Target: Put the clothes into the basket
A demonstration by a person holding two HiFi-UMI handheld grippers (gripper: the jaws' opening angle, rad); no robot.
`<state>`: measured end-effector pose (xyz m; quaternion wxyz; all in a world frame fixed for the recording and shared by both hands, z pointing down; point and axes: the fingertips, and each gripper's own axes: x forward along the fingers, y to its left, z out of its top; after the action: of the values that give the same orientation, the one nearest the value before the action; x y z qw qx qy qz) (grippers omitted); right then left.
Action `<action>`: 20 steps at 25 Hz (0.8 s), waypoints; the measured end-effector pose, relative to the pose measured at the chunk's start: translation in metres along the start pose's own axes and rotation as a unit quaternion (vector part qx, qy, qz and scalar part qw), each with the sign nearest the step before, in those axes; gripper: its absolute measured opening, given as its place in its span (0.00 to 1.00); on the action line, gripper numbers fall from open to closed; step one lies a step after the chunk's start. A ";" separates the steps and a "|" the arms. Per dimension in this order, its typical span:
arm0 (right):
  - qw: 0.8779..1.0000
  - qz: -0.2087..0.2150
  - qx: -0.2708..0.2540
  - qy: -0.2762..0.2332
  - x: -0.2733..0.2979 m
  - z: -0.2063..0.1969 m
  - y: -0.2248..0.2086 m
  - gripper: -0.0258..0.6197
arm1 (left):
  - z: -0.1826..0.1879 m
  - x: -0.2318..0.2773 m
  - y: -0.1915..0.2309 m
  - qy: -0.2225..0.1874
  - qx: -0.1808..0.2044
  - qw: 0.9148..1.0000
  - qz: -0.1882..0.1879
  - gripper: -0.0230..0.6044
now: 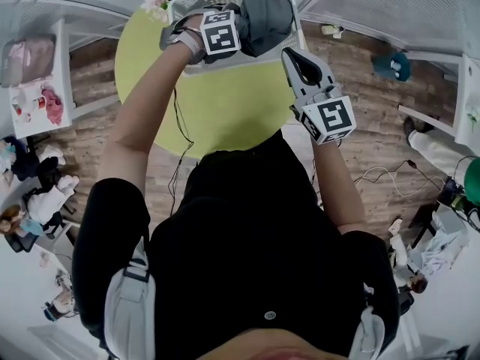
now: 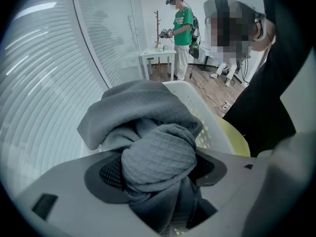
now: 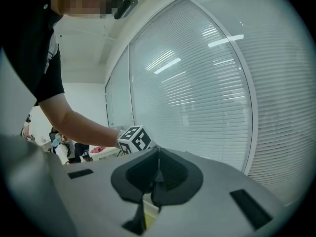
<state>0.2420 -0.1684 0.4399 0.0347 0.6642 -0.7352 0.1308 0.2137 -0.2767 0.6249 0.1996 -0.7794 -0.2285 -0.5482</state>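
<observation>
Clothes (image 2: 133, 105) are clamped, jaws wide, by left gripper (image 2: 159, 179) at basket (image 2: 213, 128); right gripper (image 3: 154, 179) is closed on nothing. If released off-centre, cloth may be left draped over the rim

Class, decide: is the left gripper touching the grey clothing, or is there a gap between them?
Touching. The left gripper view shows the grey clothing bunched between the pads of the left gripper, with both pads pressing against it.
</observation>
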 end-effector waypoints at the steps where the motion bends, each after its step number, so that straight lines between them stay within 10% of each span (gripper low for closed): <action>1: 1.000 -0.002 0.002 0.001 0.003 -0.003 -0.004 0.08 | -0.001 0.006 -0.001 0.000 -0.002 1.000 -0.004 0.61; 20: 0.999 -0.017 0.012 0.029 0.076 -0.046 -0.045 0.08 | -0.030 0.075 -0.014 0.007 -0.038 0.997 -0.063 0.62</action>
<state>0.2718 -0.2352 0.5077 0.0501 0.6730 -0.7209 0.1579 0.2043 -0.2718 0.7063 0.1365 -0.7667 -0.2544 -0.5735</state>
